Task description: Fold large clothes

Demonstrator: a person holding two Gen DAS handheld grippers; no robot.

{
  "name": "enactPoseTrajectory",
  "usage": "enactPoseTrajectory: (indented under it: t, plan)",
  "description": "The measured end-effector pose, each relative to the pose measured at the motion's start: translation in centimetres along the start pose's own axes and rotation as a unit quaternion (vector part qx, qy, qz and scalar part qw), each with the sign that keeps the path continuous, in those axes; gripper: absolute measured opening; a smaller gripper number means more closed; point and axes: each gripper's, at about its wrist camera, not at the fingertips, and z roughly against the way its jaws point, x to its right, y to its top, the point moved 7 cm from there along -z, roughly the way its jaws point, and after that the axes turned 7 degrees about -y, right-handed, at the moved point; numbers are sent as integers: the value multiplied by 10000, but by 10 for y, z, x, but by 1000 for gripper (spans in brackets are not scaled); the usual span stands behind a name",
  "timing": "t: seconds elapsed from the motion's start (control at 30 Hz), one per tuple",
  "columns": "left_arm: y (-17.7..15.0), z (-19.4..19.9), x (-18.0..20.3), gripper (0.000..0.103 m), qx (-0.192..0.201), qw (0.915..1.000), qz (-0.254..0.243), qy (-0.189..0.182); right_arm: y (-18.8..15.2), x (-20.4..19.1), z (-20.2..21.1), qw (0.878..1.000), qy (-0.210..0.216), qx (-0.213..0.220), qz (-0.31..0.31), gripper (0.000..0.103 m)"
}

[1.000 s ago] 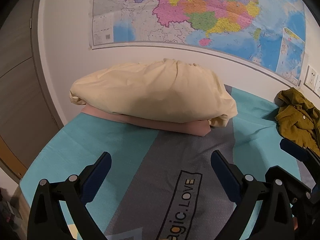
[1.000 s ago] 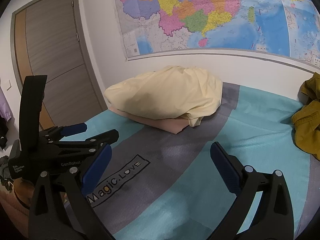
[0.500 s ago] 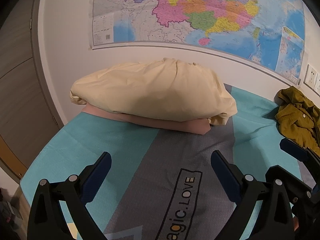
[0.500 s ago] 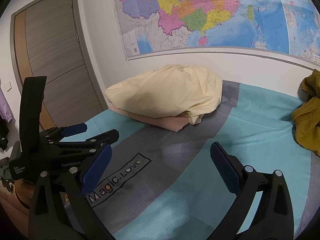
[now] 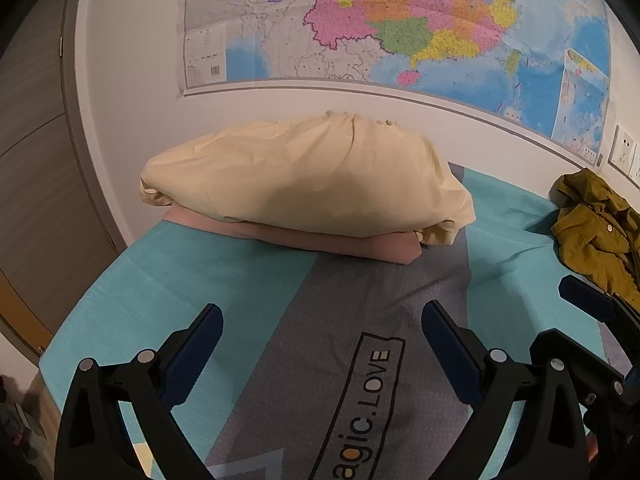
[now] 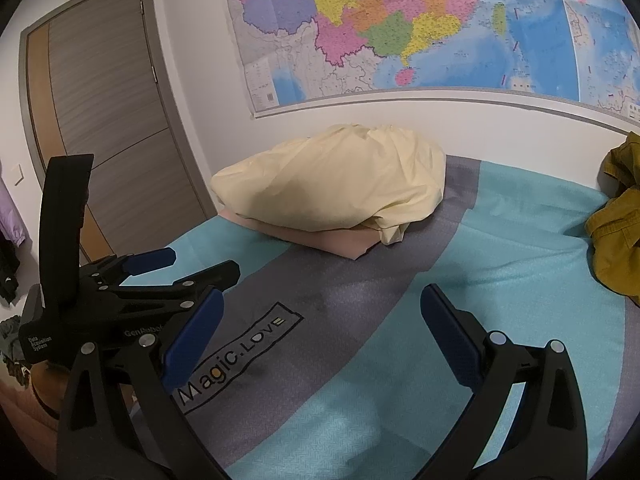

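Observation:
A crumpled olive-mustard jacket (image 5: 596,232) lies at the far right of the bed, against the wall; its edge shows in the right wrist view (image 6: 616,236). My left gripper (image 5: 322,336) is open and empty, low over the grey stripe of the bedcover (image 5: 360,292). My right gripper (image 6: 322,316) is open and empty over the same stripe. The left gripper also shows at the left of the right wrist view (image 6: 184,268), open. The right gripper's finger (image 5: 584,300) shows at the right edge of the left wrist view.
A cream pillow (image 5: 304,184) lies on a folded pink cloth (image 5: 340,240) at the back of the bed by the wall. A large map (image 5: 400,24) hangs above. A door (image 6: 108,120) stands to the left. Wall sockets (image 5: 624,156) are at the right.
Both grippers have barely moved; the right wrist view has shifted slightly, with the pillow a little more central. Both stay open and empty.

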Motion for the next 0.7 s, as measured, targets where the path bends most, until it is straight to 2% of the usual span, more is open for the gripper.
enactPoseTrajectory:
  t: [0.7]
  plan:
    - [-1, -4, 1, 96, -42, 10000, -6, -31, -2, -1, -3, 10000, -37, -38, -31, 97]
